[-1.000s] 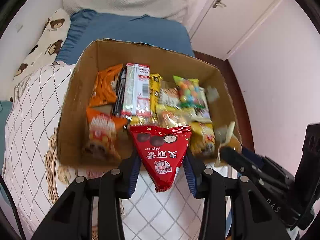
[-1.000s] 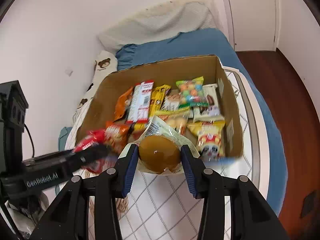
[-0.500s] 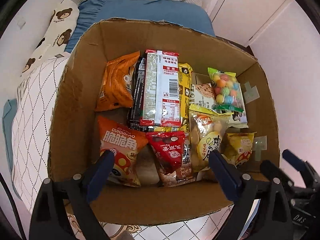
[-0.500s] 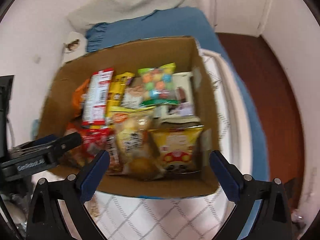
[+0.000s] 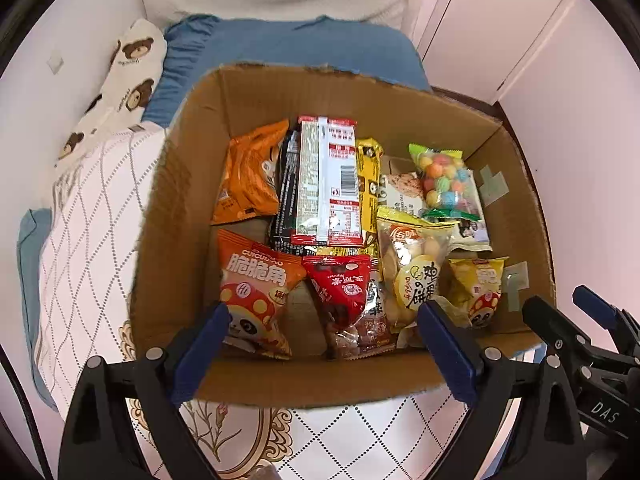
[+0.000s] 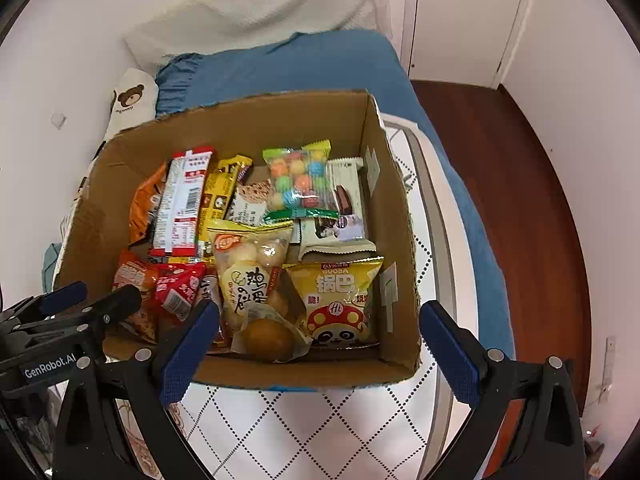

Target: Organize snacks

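Snacks fill the cardboard box [image 5: 188, 216], which sits on the white quilted bedspread [image 5: 92, 216] with a blue pillow [image 5: 288, 48] just beyond its far wall. The left gripper [image 5: 322, 346] hangs over the near rim with its jaws spread wide and nothing between them, blue pads straddling the front row. The right gripper [image 6: 318, 350] is the same: wide apart, empty, poised over the near right corner. In the front row, seen from the left wrist, the orange mushroom bag [image 5: 254, 292] leans at the left, the red triangular packet [image 5: 340, 288] lies beside it on a clear packet of brown sweets, then the clear egg-snack bag [image 5: 412, 272], and the yellow mushroom bag [image 5: 480, 288] close to the right wall. From the right wrist, a round brown bun in clear wrap [image 6: 270, 340] rests against the near wall, touching the egg-snack bag and the yellow bag. Behind them, the long red-and-white pack [image 5: 328, 184] lies over a black one, the orange pouch [image 5: 250, 176] to its left, the yellow bar [image 5: 368, 184] to its right, and the coloured candy-ball bag [image 5: 444, 180] on top of the pale wrappers at the back right. Bare cardboard floor shows along the left wall and between the front packets. The rim is ragged, and open bedspread lies in front of the box under both grippers.
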`<state>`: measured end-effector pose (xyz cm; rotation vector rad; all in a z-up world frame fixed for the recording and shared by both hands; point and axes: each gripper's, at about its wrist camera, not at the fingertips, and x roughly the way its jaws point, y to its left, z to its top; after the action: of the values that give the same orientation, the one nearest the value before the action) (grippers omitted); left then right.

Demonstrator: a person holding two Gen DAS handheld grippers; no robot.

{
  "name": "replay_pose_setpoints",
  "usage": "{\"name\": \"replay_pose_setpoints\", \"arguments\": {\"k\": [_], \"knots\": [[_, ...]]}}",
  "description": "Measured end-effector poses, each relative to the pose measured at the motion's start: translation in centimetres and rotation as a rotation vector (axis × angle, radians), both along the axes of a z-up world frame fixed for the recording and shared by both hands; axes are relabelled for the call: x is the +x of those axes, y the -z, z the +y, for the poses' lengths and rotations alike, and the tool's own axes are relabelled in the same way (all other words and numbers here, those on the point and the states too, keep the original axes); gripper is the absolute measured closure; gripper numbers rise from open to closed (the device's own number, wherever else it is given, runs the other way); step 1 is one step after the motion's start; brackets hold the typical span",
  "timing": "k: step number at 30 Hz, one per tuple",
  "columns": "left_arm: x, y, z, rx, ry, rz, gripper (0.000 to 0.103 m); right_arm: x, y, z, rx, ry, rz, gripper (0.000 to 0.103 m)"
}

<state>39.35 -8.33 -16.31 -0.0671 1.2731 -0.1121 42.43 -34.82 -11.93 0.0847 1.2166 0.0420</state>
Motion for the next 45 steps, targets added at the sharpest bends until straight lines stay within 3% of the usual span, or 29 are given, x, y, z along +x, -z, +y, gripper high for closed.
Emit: {"name": "replay_pose_setpoints", "arguments": {"k": [8, 27, 45], "knots": [[-3.8, -4.1, 0.4, 0.019, -0.002, -0.124, 0.007, -3.3, -3.5, 0.4, -0.013, -0.011, -0.103, 0.001], [-17.3, -13.2, 2.4, 0.033, -0.03, -0.39, 0.007, -17.9, -15.5, 0.4, -0.006, -0.028, -0.397, 0.0], [-25.0, -17.8, 3.1, 0.039, -0.047, -0.5, 0.007, -26.9, -20.4, 0.5, 0.015, -0.05, -0.489, 0.0]]}}
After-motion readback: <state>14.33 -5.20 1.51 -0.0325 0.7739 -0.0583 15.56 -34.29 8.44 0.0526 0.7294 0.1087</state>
